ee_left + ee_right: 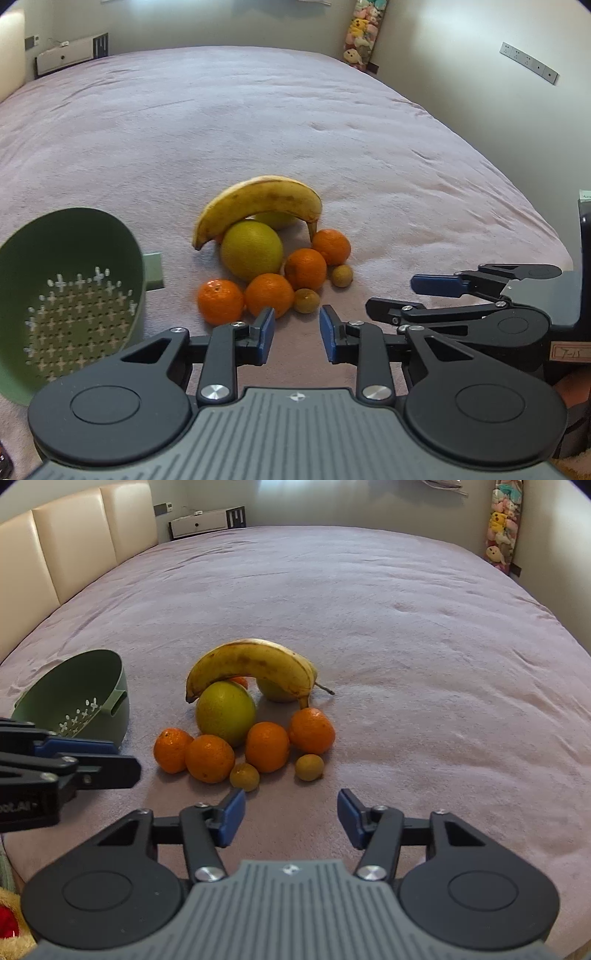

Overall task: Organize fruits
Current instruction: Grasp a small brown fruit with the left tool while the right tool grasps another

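From the left wrist: the left gripper (297, 332) hangs empty, its jaws narrowly parted, just short of the fruit pile on the bed (258, 122). The green colander (110, 236) sits tipped at the left. The banana (258, 199) arches over the big green citrus (252, 250), its long axis running left to right, stem end down at right. Nudge that citrus and the banana likely topples, scattering the oranges (220, 301).

From the right wrist: the right gripper (291, 816) gapes wide, holding nothing, aimed between the two small brown fruits (244, 776). They look ready to roll on the soft cover.
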`<state>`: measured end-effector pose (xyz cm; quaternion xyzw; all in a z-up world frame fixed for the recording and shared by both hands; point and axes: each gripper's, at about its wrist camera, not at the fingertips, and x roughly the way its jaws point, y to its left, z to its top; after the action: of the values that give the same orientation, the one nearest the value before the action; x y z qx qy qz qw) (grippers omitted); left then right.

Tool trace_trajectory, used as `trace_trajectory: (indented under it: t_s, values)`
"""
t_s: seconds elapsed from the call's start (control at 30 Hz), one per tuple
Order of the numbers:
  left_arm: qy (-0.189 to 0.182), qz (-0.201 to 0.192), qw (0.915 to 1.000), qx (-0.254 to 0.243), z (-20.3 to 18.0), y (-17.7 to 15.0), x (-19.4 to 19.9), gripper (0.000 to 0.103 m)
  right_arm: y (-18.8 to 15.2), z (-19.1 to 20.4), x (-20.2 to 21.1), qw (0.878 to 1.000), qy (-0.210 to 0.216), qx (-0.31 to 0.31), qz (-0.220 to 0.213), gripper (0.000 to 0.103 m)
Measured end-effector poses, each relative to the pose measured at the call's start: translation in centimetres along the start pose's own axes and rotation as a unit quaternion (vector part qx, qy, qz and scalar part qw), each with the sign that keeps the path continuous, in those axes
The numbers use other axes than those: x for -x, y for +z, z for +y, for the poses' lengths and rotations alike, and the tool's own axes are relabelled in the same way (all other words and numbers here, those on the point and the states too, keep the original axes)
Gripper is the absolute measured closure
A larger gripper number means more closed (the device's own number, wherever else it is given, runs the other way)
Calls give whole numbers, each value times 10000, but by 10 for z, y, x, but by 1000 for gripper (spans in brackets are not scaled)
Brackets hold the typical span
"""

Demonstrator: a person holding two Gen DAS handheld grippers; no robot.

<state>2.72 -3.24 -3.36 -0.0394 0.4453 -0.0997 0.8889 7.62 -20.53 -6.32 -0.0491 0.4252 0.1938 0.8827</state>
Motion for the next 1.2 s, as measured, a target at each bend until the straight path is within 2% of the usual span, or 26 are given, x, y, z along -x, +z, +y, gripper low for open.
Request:
trace_trajectory:
  t_s: [0.13, 0.2, 0.27, 0.43, 0.73, 1.07, 1.13, 1.2]
  values:
    - [-115, 26, 9999, 113, 0, 3, -17, 69, 1, 3, -8, 9998, 130, 142, 0, 62]
    - [-93, 74, 9997, 204, 2, 3, -25, 69, 1, 4, -14, 9997, 67, 252, 7, 63]
    - [-67, 130, 9995, 273, 5, 3, -33, 69, 1, 3, -21, 9995, -15, 318, 39, 69]
    - [-137, 327, 9990, 279, 5, -1, -53, 69, 7, -9, -40, 9998, -54, 161, 120, 71]
    - [-281, 331, 9980, 458, -2, -4, -81, 69, 22, -23, -71, 9995, 152, 94, 254, 73]
    - [-59, 345, 9974, 628, -9, -3, -103, 69, 23, -34, -89, 9978, 432, -150, 475, 74]
    - [-7, 318, 9976, 621, -11, -3, -105, 69, 23, -35, -90, 9975, 448, -203, 505, 79]
    - [33, 294, 9976, 623, -12, -3, -105, 69, 24, -35, -89, 9975, 412, -201, 543, 80]
